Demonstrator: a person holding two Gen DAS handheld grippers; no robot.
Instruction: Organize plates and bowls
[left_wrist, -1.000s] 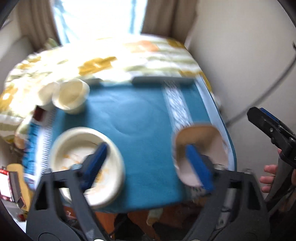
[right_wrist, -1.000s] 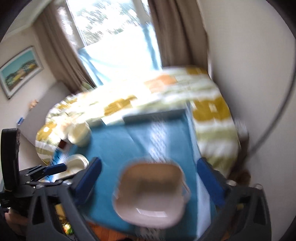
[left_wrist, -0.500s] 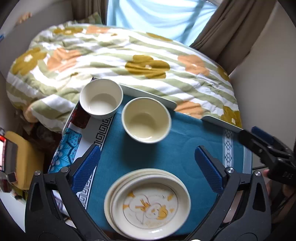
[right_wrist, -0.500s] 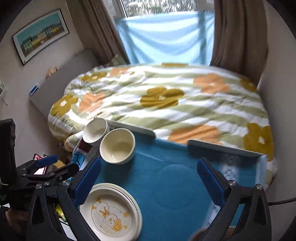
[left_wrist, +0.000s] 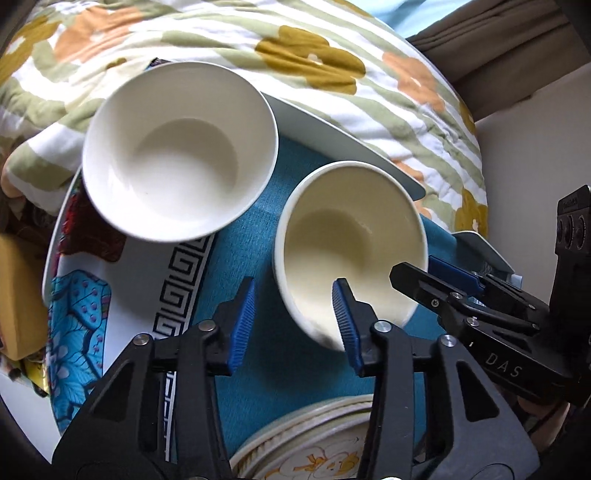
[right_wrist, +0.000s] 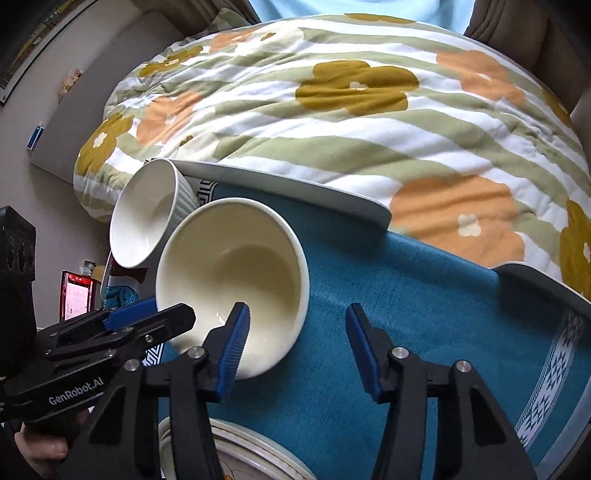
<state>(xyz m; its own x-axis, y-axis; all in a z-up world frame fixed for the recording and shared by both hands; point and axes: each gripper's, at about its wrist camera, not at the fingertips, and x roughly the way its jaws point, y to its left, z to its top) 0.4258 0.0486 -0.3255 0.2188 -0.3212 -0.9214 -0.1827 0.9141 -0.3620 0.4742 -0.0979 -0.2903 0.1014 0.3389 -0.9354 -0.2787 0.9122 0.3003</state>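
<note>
The cream bowl (left_wrist: 351, 247) sits on the blue worktop (right_wrist: 424, 314), right of the white bowl (left_wrist: 177, 147). Both grippers' jaws are spread, straddling its near rim; one rim should be pinched squarely before lifting.

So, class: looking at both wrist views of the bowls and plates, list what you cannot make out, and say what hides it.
- Plate stack, left wrist view: near half cut off by the frame edge and covered by the left gripper; plate count unclear.
- Cream bowl, right wrist view: near rim hidden behind a right gripper finger.
- White bowl, right wrist view: partly behind the cream bowl.
</note>
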